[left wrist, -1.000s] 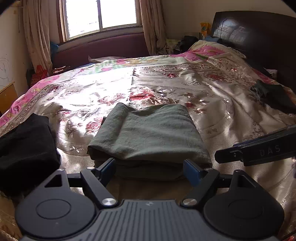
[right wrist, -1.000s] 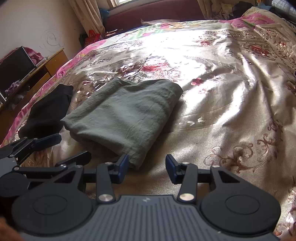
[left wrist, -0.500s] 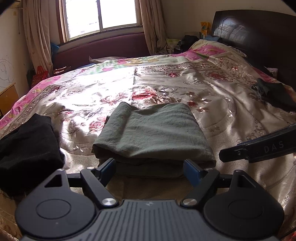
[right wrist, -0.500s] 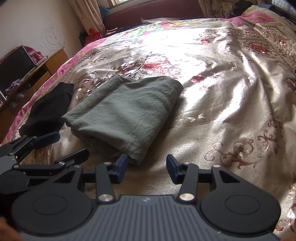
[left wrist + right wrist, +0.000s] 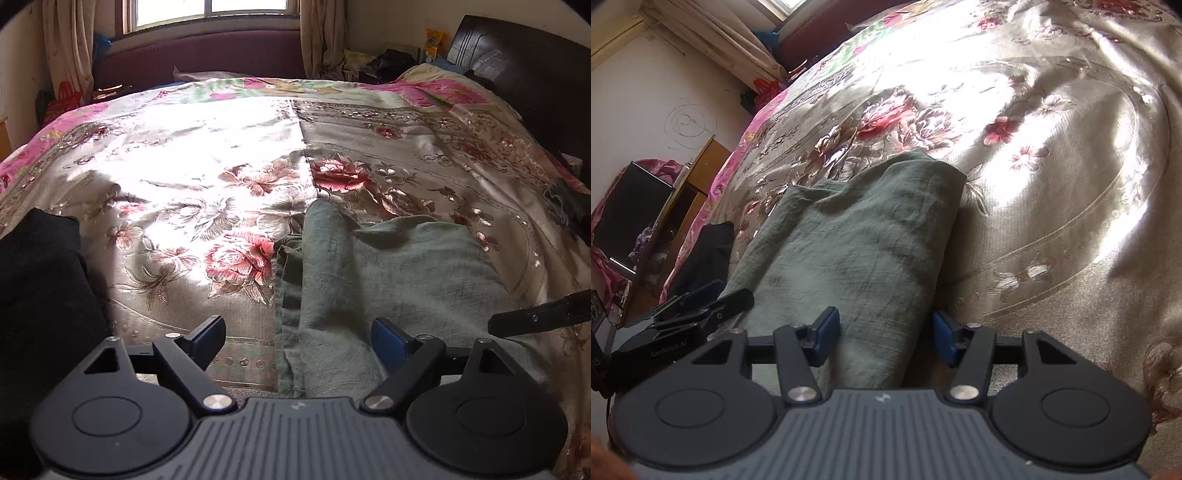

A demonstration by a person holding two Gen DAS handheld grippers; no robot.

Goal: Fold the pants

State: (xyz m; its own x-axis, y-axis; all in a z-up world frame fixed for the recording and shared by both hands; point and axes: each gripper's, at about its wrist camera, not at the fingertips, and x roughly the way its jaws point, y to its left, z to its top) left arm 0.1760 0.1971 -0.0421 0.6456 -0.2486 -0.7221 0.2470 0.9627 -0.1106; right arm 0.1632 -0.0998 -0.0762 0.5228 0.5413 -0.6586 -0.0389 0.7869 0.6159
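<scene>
Both grippers have swung in on the folded grey-green cotton pants [image 5: 399, 280], which lie in a thick rectangle on the shiny floral satin bedspread [image 5: 207, 177]. A second ago they hung back off the near edge of the bundle; now each straddles a side of it. The left gripper [image 5: 298, 338] is opening, jaws spread wide, with the bundle's left edge lying between them and its blue pads [image 5: 388, 341] not pressing on cloth. The right gripper [image 5: 882, 334] is also opening, the bundle's right side sitting between its pads without a pinch. That reads like a set-up for one more fold or a lift. The black folded garment [image 5: 40, 295] sits apart at the left, not involved.
</scene>
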